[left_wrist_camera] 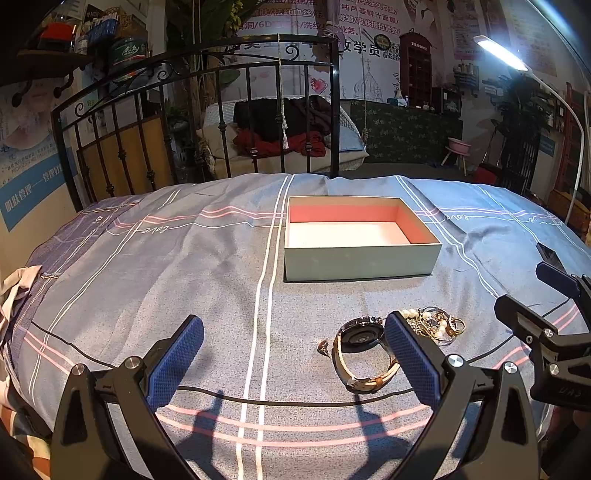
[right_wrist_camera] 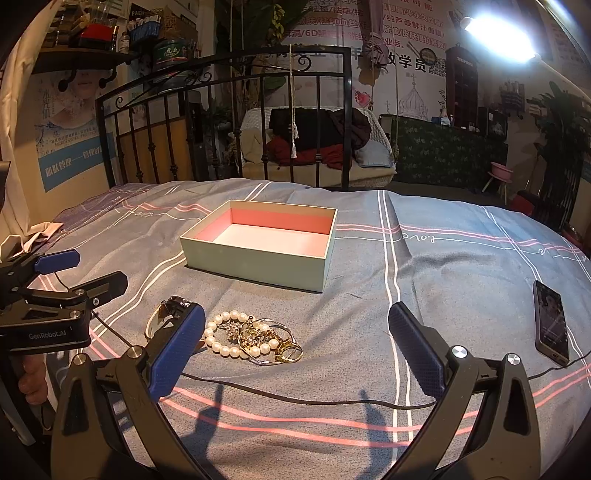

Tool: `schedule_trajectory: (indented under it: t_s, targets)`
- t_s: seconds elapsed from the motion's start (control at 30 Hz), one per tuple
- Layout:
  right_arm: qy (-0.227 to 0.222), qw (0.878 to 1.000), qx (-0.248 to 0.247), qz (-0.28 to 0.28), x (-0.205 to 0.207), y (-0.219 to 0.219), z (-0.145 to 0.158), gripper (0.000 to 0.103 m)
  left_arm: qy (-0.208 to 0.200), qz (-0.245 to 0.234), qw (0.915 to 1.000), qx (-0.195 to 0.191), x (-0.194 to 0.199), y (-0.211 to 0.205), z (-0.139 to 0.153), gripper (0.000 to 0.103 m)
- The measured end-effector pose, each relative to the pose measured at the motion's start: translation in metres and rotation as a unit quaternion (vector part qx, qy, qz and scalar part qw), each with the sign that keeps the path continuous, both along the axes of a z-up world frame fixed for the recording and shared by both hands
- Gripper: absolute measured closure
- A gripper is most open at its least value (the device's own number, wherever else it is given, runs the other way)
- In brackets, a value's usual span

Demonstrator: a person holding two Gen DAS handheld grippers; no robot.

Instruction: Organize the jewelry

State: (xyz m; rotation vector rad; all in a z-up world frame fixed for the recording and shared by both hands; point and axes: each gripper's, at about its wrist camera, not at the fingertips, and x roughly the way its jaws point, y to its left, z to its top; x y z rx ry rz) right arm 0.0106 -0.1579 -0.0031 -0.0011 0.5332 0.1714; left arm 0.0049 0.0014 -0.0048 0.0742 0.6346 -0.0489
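1. The jewelry lies on the bedspread (left_wrist_camera: 184,258) in front of the box (left_wrist_camera: 362,258), apart from it: a watch (left_wrist_camera: 360,336) with a pale strap, and just beside it a tangled pile (right_wrist_camera: 258,339) of a pearl bracelet (right_wrist_camera: 221,332), gold rings and sparkly pieces.
2. The box is open, light blue outside, pink on its inner walls, white on the floor; nothing lies in it.
3. The left gripper (left_wrist_camera: 293,363) hovers over the bedspread with its jaws spread wide and nothing between them; its right finger covers part of the watch.
4. The right gripper (right_wrist_camera: 295,354) is likewise spread wide and holds nothing; the pile lies between its fingers, nearer the left one, which hides most of the watch in that view.
5. The small pieces in the pile overlap too much to tell apart or count.
6. A phone (right_wrist_camera: 550,325) lies on the bedspread to the right, well apart from the jewelry, and a black cable (right_wrist_camera: 295,398) runs across the cloth.
7. A black iron bedframe (left_wrist_camera: 207,110) stands behind the bed, and a bright lamp (right_wrist_camera: 498,33) shines at upper right.
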Motion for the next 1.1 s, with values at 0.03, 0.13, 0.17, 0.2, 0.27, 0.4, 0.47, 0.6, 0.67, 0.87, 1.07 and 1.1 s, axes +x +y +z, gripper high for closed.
schedule_trajectory:
  t_s: [0.03,0.13,0.17,0.2,0.27,0.4,0.47,0.6,0.67,0.87,1.07,1.1]
  targets:
    - [0.001,1.000,0.001,0.000,0.0001,-0.0004,0.0003,0.005,0.001,-0.001,1.0000,0.000,0.0001,-0.0005,-0.0003,0.006]
    - [0.000,1.000,-0.001,0.000,-0.0004,-0.0001,-0.0004,0.005,0.002,-0.005,1.0000,0.001,-0.0003,-0.0013,-0.0001,0.006]
    - [0.000,1.000,-0.001,0.000,-0.0004,-0.0005,-0.0002,0.005,0.001,-0.006,1.0000,0.001,-0.0006,-0.0017,0.0000,0.006]
    - [0.000,1.000,-0.001,-0.001,-0.0007,-0.0004,-0.0006,0.005,0.001,-0.007,1.0000,0.001,-0.0007,-0.0017,-0.0001,0.006]
    - [0.000,1.000,0.000,-0.002,-0.0014,-0.0013,-0.0005,0.005,0.002,-0.008,1.0000,0.002,-0.0008,-0.0021,-0.0004,0.006]
    - [0.000,1.000,-0.003,-0.003,-0.0016,-0.0004,-0.0006,0.005,0.004,-0.008,1.0000,0.002,-0.0005,-0.0009,-0.0001,0.006]
    - [0.000,1.000,-0.004,-0.003,-0.0018,-0.0005,0.0002,0.005,0.005,-0.012,0.9999,0.002,-0.0006,-0.0017,-0.0004,0.006]
    - [0.001,1.000,-0.004,-0.004,-0.0020,0.0000,0.0011,0.005,0.004,-0.017,0.9998,0.002,-0.0010,-0.0042,-0.0010,0.006]
    - [0.001,1.000,-0.005,-0.005,-0.0017,0.0004,0.0011,0.005,0.004,-0.016,0.9999,0.000,-0.0010,-0.0043,-0.0012,0.006]
    - [0.002,1.000,-0.005,-0.004,-0.0016,0.0016,0.0022,0.005,-0.006,-0.017,0.9998,0.000,-0.0023,-0.0033,-0.0004,0.006]
    - [-0.001,1.000,-0.006,-0.005,-0.0031,0.0022,0.0045,0.005,-0.012,-0.025,0.9996,0.001,-0.0059,-0.0054,0.0014,0.006]
    - [-0.002,1.000,-0.006,-0.005,-0.0041,0.0020,0.0056,0.005,-0.012,-0.026,0.9996,-0.002,-0.0072,-0.0061,0.0013,0.006]
